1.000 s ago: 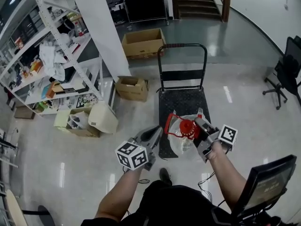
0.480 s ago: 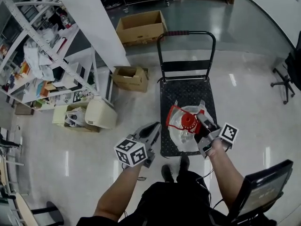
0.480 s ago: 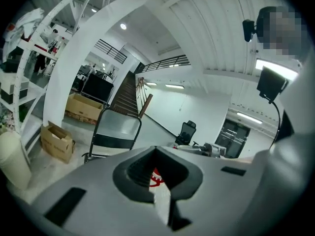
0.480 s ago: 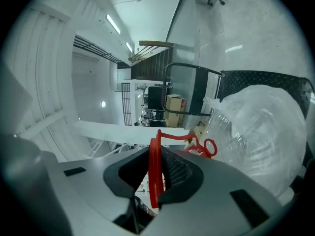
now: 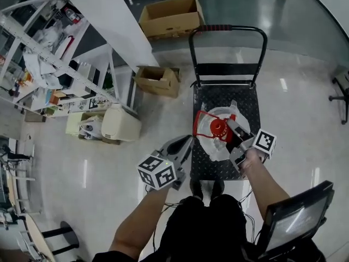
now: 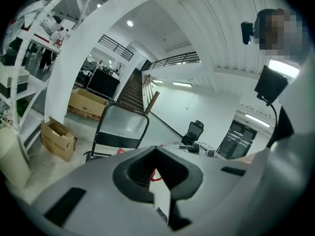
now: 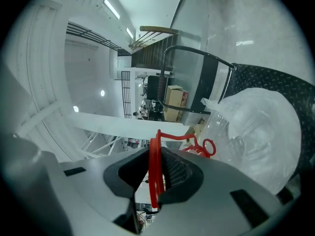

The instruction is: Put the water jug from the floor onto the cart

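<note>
The water jug (image 5: pixel 221 138) is clear plastic with a red cap and a thin red carrying handle (image 5: pixel 197 125). It hangs over the middle of the cart's black deck (image 5: pixel 248 100); I cannot tell whether it touches the deck. My right gripper (image 5: pixel 232 135) is shut on the red handle (image 7: pixel 155 171), with the jug's body (image 7: pixel 258 136) just ahead of the jaws. My left gripper (image 5: pixel 185 142) is at the cart's near left corner, apart from the jug, its jaws (image 6: pixel 156 151) shut on nothing. The cart's push bar (image 5: pixel 229 30) stands at the far end.
An open cardboard box (image 5: pixel 158 79) and a beige casing (image 5: pixel 120 127) lie left of the cart, beside metal shelving (image 5: pixel 49 53). A bigger box (image 5: pixel 172 15) sits beyond the push bar. The person's feet (image 5: pixel 207 187) are at the deck's near edge. A screen (image 5: pixel 294 220) is at bottom right.
Both grippers and the jug have moved forward and down, from the deck's near edge to over its middle. The right grip on the handle has held; the left jaws stayed shut.
</note>
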Tool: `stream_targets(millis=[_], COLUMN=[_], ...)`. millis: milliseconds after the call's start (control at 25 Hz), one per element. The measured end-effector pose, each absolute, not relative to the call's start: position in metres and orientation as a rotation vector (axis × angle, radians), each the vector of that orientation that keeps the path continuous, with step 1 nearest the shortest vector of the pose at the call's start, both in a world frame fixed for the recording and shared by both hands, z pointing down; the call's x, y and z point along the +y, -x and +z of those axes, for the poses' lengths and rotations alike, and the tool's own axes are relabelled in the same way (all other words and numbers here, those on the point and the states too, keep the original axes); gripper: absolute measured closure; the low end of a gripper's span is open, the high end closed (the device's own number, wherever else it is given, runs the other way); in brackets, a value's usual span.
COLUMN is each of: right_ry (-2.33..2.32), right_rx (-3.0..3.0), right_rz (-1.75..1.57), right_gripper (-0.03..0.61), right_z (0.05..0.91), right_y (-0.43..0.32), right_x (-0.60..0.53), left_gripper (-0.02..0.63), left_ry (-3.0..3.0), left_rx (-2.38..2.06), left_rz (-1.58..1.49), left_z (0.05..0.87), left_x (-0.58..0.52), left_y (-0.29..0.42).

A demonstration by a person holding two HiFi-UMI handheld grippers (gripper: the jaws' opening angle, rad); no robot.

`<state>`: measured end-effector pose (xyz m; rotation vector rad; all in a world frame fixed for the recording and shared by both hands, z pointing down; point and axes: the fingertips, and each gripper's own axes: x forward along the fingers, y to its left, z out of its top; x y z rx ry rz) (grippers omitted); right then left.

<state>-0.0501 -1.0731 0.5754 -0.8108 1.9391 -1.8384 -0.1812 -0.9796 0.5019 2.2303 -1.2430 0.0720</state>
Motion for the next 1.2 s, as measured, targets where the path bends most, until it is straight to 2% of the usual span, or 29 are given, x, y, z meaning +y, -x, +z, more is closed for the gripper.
stream_targets(millis=[280,680,1200], right_ry=[0.812,0.880,1.063], right_rx=[1.911,1.846,1.656], right_rz=[-1.821,-1.820,-1.793], right_gripper=[0.509,0.509,0.507], right_z=[0.614,0.674,0.724], right_y=[0.067,0.053,-0.029], right_x=[-1.131,-1.160,-1.157], left_gripper=[0.621,0.621,0.621], left_ry=[-2.169,-2.172,-2.153], left_rx=[-1.230,-1.190,-1.116], left_rz=[0.130,0.231,0.241], left_z=[0.537,0.575,0.597], left_x=[-0.994,-0.998,-1.007], left_y=[0.207,0.218,0.197])
